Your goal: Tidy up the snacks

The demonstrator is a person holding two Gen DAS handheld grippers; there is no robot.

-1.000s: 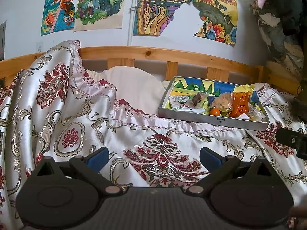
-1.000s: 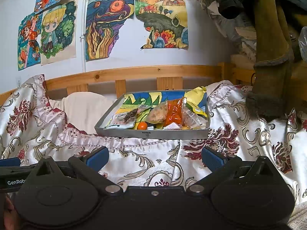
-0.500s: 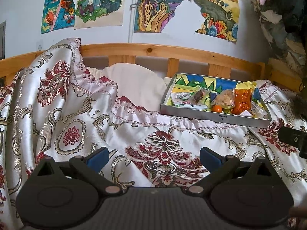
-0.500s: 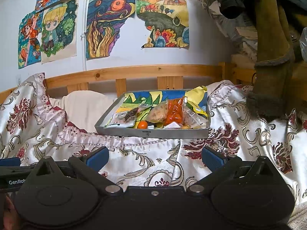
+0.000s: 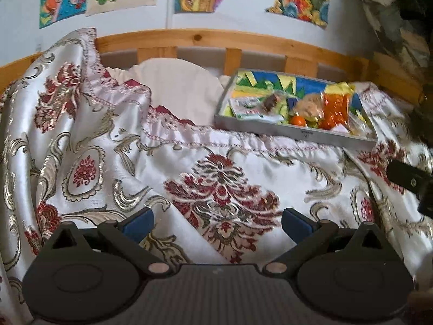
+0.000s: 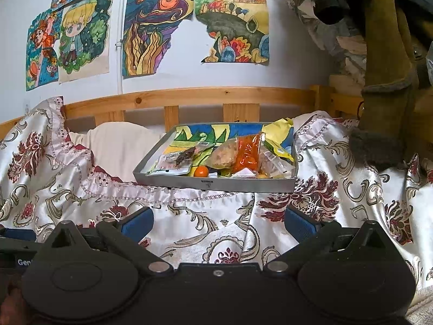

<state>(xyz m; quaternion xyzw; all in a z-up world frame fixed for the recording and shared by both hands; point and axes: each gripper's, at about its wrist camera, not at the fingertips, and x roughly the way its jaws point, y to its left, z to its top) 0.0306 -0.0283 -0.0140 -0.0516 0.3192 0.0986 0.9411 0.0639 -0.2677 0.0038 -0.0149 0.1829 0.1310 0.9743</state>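
Now the left gripper (image 5: pixel 216 223) has tilted lower toward the floral satin bedspread (image 5: pixel 222 189); the right gripper (image 6: pixel 217 223) stays put. Both jaws spread wide, empty. Ahead, the shallow grey snack tray (image 6: pixel 216 184) rests on the bed.

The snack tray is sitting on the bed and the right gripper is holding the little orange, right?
Not quite. The tray does sit on the bed, but the orange lies in the tray. The right gripper is open and empty, as the right wrist view shows.
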